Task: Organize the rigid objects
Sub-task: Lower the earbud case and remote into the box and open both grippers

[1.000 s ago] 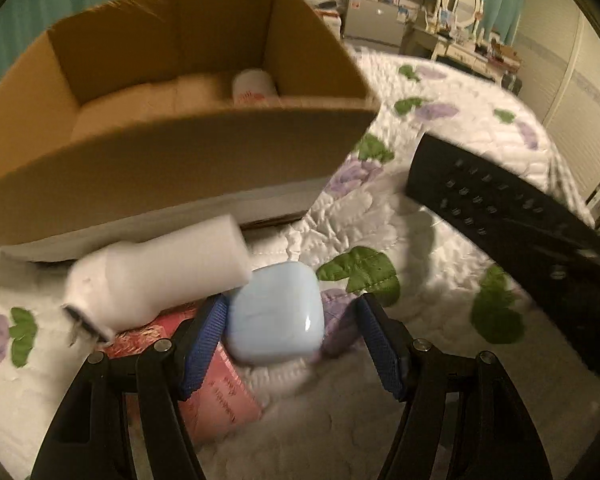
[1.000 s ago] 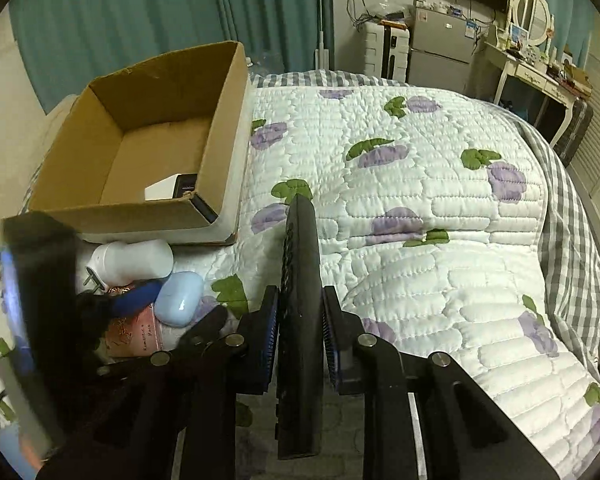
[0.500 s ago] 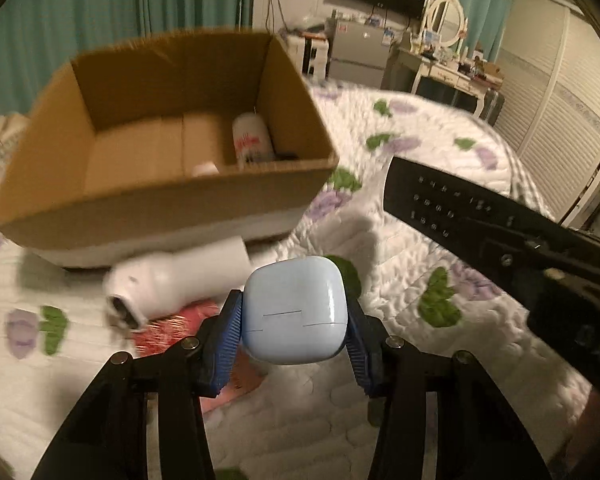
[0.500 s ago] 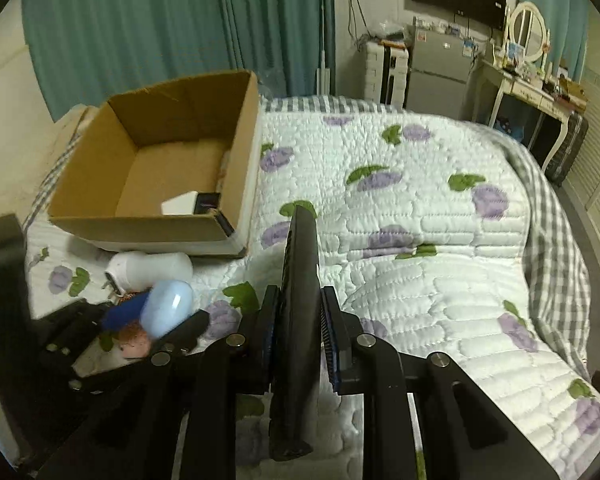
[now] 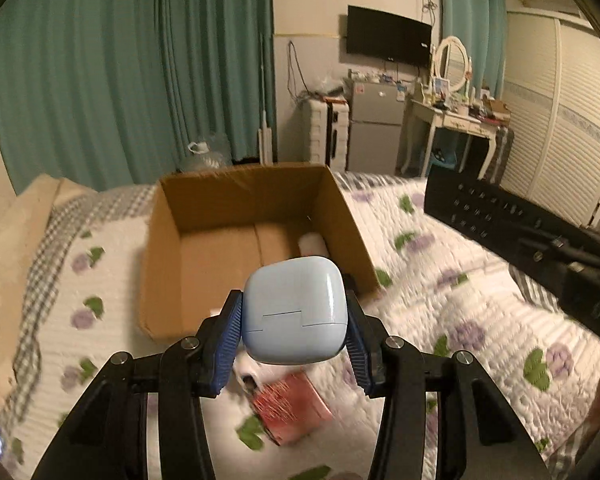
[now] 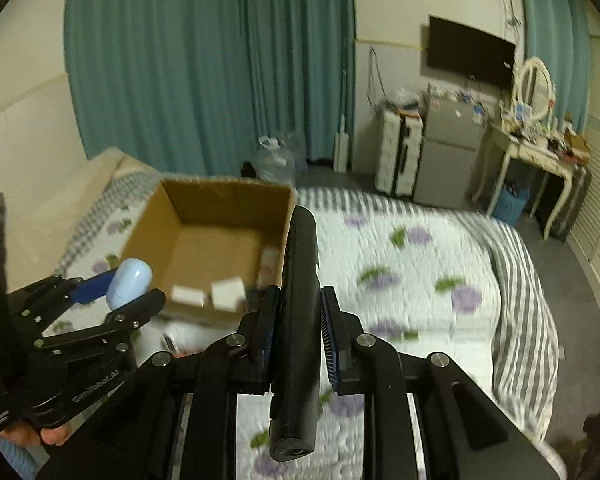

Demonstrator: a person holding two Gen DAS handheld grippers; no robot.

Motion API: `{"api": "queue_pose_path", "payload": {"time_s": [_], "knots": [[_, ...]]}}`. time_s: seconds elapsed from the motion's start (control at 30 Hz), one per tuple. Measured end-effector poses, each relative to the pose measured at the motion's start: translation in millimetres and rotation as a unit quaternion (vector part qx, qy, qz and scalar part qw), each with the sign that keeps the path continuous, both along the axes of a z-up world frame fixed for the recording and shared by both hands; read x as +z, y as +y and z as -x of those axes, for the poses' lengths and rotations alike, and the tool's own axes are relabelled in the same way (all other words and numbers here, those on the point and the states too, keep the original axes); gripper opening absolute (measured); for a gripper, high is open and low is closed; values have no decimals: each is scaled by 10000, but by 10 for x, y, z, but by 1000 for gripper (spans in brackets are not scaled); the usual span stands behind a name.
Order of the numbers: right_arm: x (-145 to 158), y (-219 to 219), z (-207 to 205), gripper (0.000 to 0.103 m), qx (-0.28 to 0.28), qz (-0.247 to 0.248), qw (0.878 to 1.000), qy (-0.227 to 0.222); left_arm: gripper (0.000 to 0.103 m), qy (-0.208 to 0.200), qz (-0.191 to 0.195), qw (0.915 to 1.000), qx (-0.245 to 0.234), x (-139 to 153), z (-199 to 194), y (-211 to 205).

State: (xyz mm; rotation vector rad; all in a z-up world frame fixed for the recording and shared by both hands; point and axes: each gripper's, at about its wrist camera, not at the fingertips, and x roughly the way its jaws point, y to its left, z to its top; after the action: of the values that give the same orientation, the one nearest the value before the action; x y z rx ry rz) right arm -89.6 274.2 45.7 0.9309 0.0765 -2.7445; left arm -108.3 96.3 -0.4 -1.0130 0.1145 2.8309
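My left gripper (image 5: pixel 295 330) is shut on a light blue rounded case (image 5: pixel 296 314) and holds it in the air above the near edge of an open cardboard box (image 5: pixel 204 204). The case also shows in the right wrist view (image 6: pixel 129 283). My right gripper (image 6: pixel 298 330) is shut on a black remote control (image 6: pixel 298 320), held on edge to the right of the box (image 6: pixel 220 200). The remote also shows in the left wrist view (image 5: pixel 500 216). The box holds a white bottle (image 5: pixel 312 242) and small white boxes (image 6: pixel 228 292).
A red booklet (image 5: pixel 290 404) and part of a white object (image 5: pixel 248 368) lie on the floral quilt (image 5: pixel 460 300) below my left gripper. A pillow (image 5: pixel 8 260) lies at the left. Beyond the bed stand teal curtains, a small fridge (image 6: pixel 444 164) and a dressing table (image 6: pixel 540 160).
My left gripper closed on the blue case and lifted it from the quilt up toward the box. My right gripper rose with the remote. Both views now sit higher over the bed.
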Motion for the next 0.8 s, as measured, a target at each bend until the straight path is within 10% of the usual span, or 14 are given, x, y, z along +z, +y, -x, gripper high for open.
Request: {"api": "queue_pose_path", "payload": {"time_s": [0.33,0.8], "knots": [[235,-403,665,19,480,73,9985,254,48,21,259,9988,415,54,544,-311],[-306,-708,1233,19,781,-187,9966,-178,49,-429,427,9966,566,-510,1101,-427]]}}
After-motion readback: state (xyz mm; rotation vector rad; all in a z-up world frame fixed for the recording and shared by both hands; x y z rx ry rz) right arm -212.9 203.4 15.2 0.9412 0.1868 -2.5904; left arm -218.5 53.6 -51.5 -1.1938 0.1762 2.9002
